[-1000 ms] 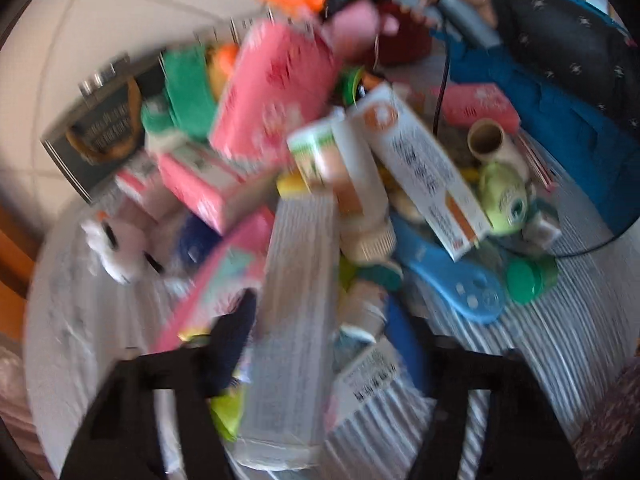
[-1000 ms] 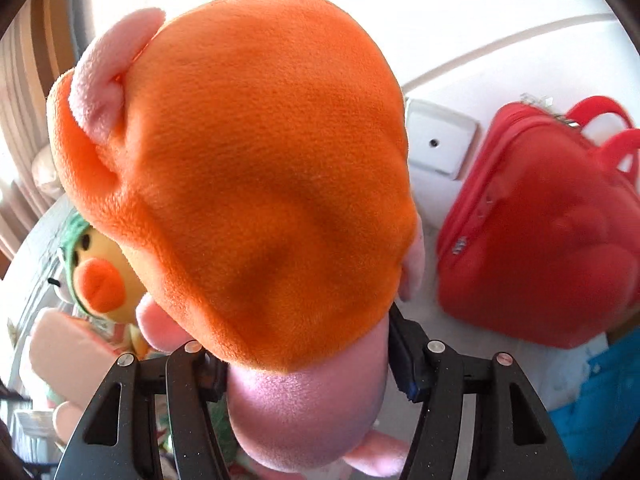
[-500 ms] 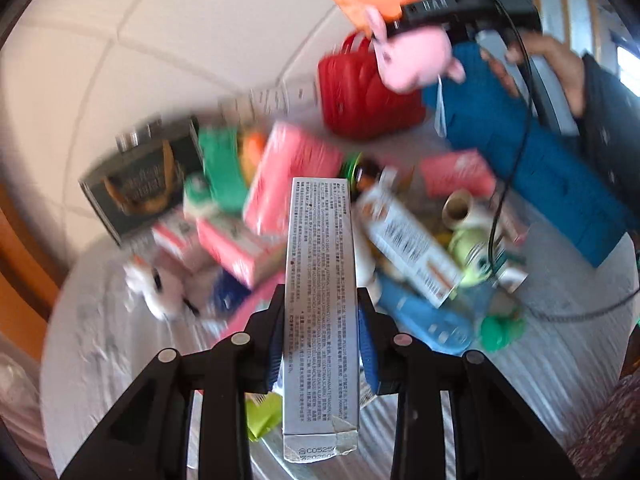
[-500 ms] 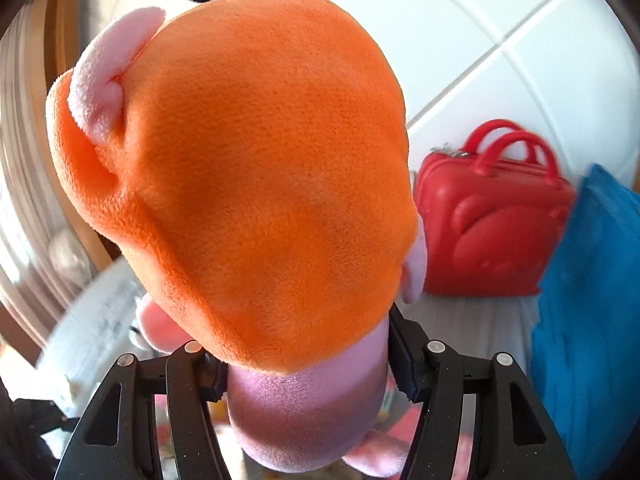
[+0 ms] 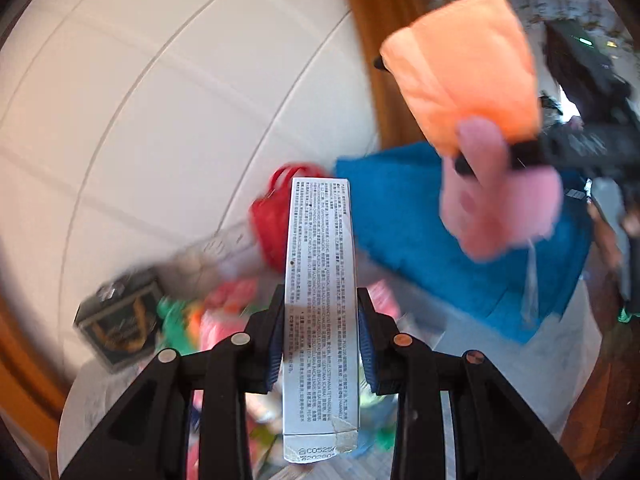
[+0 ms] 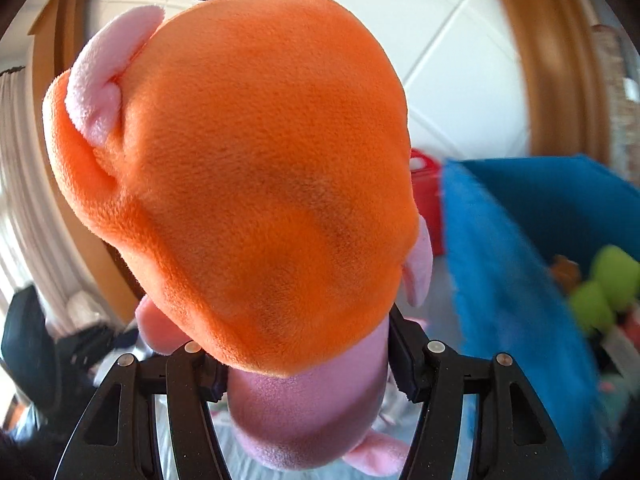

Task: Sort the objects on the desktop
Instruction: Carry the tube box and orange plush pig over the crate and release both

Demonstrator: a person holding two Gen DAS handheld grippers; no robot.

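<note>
My left gripper (image 5: 320, 340) is shut on a long silver-white printed carton (image 5: 320, 300) and holds it up, end pointing away, above the cluttered table. My right gripper (image 6: 308, 356) is shut on a pink plush toy with an orange hood (image 6: 248, 184), which fills most of the right wrist view. In the left wrist view the same plush (image 5: 480, 120) hangs in the air at the upper right, held by the right gripper (image 5: 484, 156), over a blue fabric bin (image 5: 420, 220).
A red handbag (image 5: 272, 220) stands by the white wall behind the carton. A black box (image 5: 120, 320) and blurred colourful items (image 5: 224, 308) lie at lower left. The blue bin (image 6: 520, 280) holds green toys (image 6: 608, 284). A wooden door frame (image 6: 560, 60) is behind.
The left gripper has lifted the carton and tilted up toward the wall and bin. The right gripper has carried the plush rightward, next to the blue bin.
</note>
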